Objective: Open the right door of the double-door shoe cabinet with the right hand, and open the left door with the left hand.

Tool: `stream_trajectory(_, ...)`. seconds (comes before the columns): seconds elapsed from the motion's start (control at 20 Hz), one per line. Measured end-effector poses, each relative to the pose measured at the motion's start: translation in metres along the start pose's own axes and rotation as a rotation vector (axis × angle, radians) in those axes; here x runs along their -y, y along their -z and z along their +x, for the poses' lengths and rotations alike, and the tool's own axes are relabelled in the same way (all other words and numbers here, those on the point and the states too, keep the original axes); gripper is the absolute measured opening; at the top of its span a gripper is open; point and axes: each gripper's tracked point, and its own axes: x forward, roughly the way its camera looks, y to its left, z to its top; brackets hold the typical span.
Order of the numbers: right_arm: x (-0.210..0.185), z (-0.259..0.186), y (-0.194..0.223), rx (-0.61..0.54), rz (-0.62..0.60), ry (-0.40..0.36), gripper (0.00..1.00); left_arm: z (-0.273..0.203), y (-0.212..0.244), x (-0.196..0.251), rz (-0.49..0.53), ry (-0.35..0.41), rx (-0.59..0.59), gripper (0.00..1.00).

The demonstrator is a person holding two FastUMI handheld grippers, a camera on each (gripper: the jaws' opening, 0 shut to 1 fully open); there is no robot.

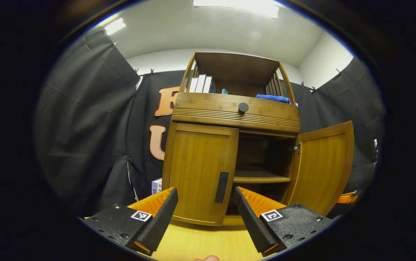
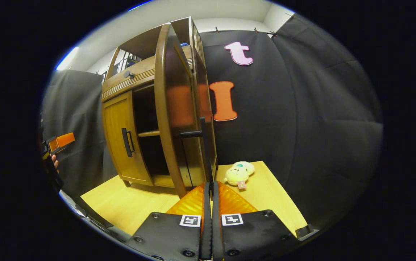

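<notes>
On the tabletop, the shoe cabinet had its right door open, whose handle the right hand-held gripper clamped, while the left hand-held gripper gaped before the closed left door.

A light wooden table carries the cabinet, with a plush toy lying beside it.

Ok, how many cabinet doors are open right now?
1. The right door is swung open, its handle in the right gripper; the left door is shut.
</notes>
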Motion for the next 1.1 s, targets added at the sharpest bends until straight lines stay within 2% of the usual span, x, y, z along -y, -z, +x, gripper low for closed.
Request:
stream_trajectory(0.1, -0.003, -0.017, -0.008, 0.022, -0.004, 0.032, 0.01, 0.003, 0.001, 0.0, -0.006, 0.004, -0.005, 0.95)
stream_trajectory(0.15, -0.008, -0.025, -0.013, 0.032, -0.002, 0.036, 0.01, 0.006, 0.002, 0.0, -0.009, 0.007, -0.007, 0.92)
stream_trajectory(0.4, -0.032, -0.054, -0.045, 0.097, 0.006, 0.068, 0.01, 0.017, 0.0, 0.0, 0.008, 0.017, -0.002, 0.95)
stream_trajectory(0.5, -0.047, -0.061, -0.057, 0.127, 0.002, 0.072, 0.03, 0.024, 0.002, 0.003, 0.017, 0.042, -0.015, 0.95)
stream_trajectory(0.55, -0.055, -0.063, -0.06, 0.134, 0.005, 0.071, 0.05, 0.028, 0.005, 0.004, 0.02, 0.057, -0.026, 0.92)
stream_trajectory(0.6, -0.061, -0.064, -0.065, 0.139, 0.008, 0.073, 0.07, 0.034, 0.007, 0.005, 0.022, 0.068, -0.036, 0.95)
stream_trajectory(0.65, -0.067, -0.067, -0.069, 0.148, 0.007, 0.078, 0.08, 0.039, 0.007, 0.003, 0.023, 0.071, -0.041, 0.92)
stream_trajectory(0.7, -0.07, -0.07, -0.07, 0.154, 0.003, 0.082, 0.08, 0.046, 0.008, 0.0, 0.027, 0.073, -0.043, 0.95)
stream_trajectory(0.8, -0.082, -0.075, -0.071, 0.169, -0.012, 0.076, 0.08, 0.057, 0.009, -0.009, 0.04, 0.063, -0.042, 0.92)
stream_trajectory(0.9, -0.09, -0.075, -0.074, 0.184, -0.03, 0.081, 0.07, 0.069, 0.013, -0.017, 0.034, 0.053, -0.048, 0.95)
stream_trajectory(0.95, -0.095, -0.074, -0.074, 0.186, -0.036, 0.086, 0.22, 0.075, 0.014, -0.019, 0.024, 0.054, -0.05, 0.92)
stream_trajectory(1.05, -0.101, -0.074, -0.071, 0.18, -0.045, 0.098, 0.5, 0.088, 0.018, -0.019, 0.021, 0.06, -0.055, 0.92)
stream_trajectory(1.1, -0.106, -0.075, -0.071, 0.179, -0.047, 0.094, 0.64, 0.095, 0.021, -0.019, 0.027, 0.062, -0.057, 0.95)
